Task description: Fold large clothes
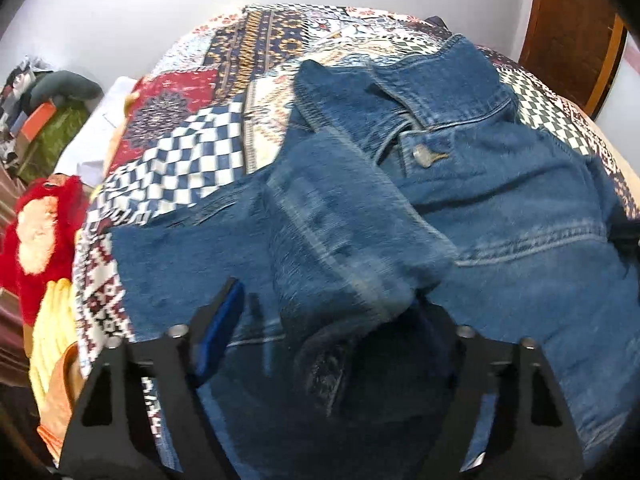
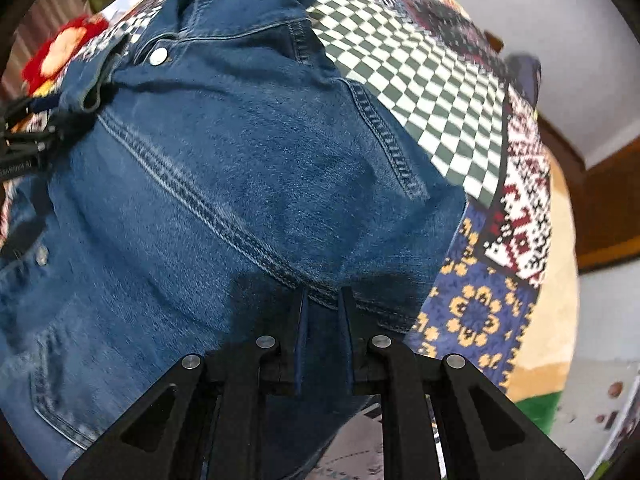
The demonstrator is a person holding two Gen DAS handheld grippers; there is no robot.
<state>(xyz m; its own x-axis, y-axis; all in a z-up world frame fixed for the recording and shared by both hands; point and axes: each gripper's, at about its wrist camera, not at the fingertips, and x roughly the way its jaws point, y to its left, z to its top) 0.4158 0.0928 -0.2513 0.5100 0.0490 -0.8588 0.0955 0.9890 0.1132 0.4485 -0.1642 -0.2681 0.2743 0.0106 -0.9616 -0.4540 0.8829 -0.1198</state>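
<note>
Denim jacket is laid out on the patchwork bedspread of the bed, collar toward the far end, hem toward both grippers. One sleeve is seen folded across the front panel in the left wrist view, its cuff end lying right at the left gripper.

Left gripper: fingers are spread, sleeve cuff sits between them, but pads are not seen pressing on the cloth; right-hand finger is partly hidden behind denim. State is read as released, cloth in the gap.

Right gripper: fingers are drawn close together, with a fold of denim at a double-stitched seam caught between them. Read as clenched on the jacket. Exact pinch point is shadowed, so depth of bite cannot be told.

Key relation: the jacket's long axis runs away from both grippers, collar far and hem near. The right gripper holds the jacket's right edge, where the denim meets the bedspread; the left gripper is seen as a dark frame at the opposite edge of the right wrist view. The sleeve's long axis runs diagonally from shoulder down to the left fingers, so the left hand is judged nearer for anything done with the sleeve.

Judgement: sleeves are being tucked in; the lengthwise fold, hem to collar, is not yet made. Risk: thick denim slipping from a shallow pinch.

A red plush toy lies off the bed's left side, clear of the work.
</note>
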